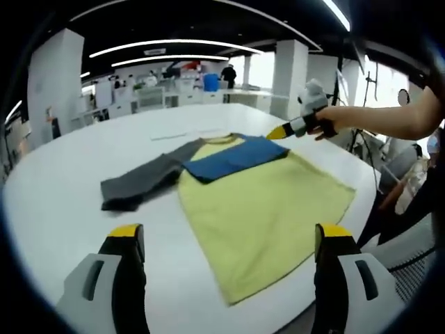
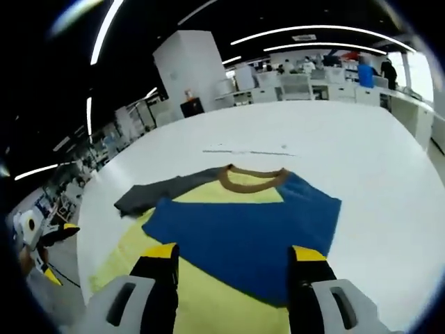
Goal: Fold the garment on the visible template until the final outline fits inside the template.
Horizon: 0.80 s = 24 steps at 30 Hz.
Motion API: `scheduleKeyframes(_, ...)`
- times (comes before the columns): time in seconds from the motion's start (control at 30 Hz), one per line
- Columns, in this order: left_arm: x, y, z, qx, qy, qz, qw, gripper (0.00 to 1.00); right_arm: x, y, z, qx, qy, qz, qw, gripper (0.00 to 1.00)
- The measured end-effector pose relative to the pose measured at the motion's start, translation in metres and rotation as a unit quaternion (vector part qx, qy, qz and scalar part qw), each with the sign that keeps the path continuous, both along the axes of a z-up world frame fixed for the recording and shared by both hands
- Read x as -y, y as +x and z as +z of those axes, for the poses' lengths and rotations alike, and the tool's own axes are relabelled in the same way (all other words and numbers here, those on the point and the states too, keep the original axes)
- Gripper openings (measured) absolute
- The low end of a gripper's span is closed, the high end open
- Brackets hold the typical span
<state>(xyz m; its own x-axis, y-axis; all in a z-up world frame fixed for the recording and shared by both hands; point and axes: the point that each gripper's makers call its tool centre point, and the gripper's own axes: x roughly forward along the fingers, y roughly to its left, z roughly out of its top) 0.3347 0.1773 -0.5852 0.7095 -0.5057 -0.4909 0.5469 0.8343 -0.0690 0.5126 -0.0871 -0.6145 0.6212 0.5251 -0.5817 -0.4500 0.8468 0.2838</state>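
A yellow shirt (image 1: 268, 209) lies flat on the white table (image 1: 62, 181). Its grey sleeve (image 1: 142, 182) stretches out to the left, and its blue sleeve (image 1: 233, 158) is folded across the chest below the brown collar (image 2: 252, 179). My left gripper (image 1: 229, 232) is open, hovering over the shirt's near hem with nothing between its fingers. The right gripper (image 1: 284, 131), held by a hand, hovers at the end of the blue sleeve (image 2: 243, 236). In the right gripper view that gripper (image 2: 235, 252) is open above the blue cloth.
A faint pale line (image 2: 243, 151) marks the table just beyond the collar. The table edge runs close to the shirt's right side (image 1: 368, 188), with a chair (image 1: 417, 243) past it. Desks, pillars and people stand far behind.
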Motion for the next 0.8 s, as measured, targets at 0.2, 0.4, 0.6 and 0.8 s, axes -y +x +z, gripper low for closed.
scheduleKeyframes(0.2,0.003,-0.002,-0.002,-0.007,-0.001,-0.004,1.0,0.99,0.033,-0.006,-0.004,0.004,0.011,-0.027,0.9996,0.48)
scheduleKeyframes(0.4,0.006,-0.003,-0.001,-0.008,-0.001,-0.008,0.9999,0.99,0.054,-0.014,-0.013,0.006,-0.018,-0.021,0.9996,0.37)
scheduleKeyframes(0.6,0.01,-0.003,-0.001,-0.009,-0.003,-0.009,0.9999,0.98,0.069,-0.017,-0.018,0.01,-0.027,-0.037,0.9989,0.22)
scheduleKeyframes(0.8,0.009,-0.004,-0.004,-0.016,0.001,-0.005,0.9999,0.96,0.073,-0.027,-0.025,0.011,-0.044,-0.041,0.9981,0.17)
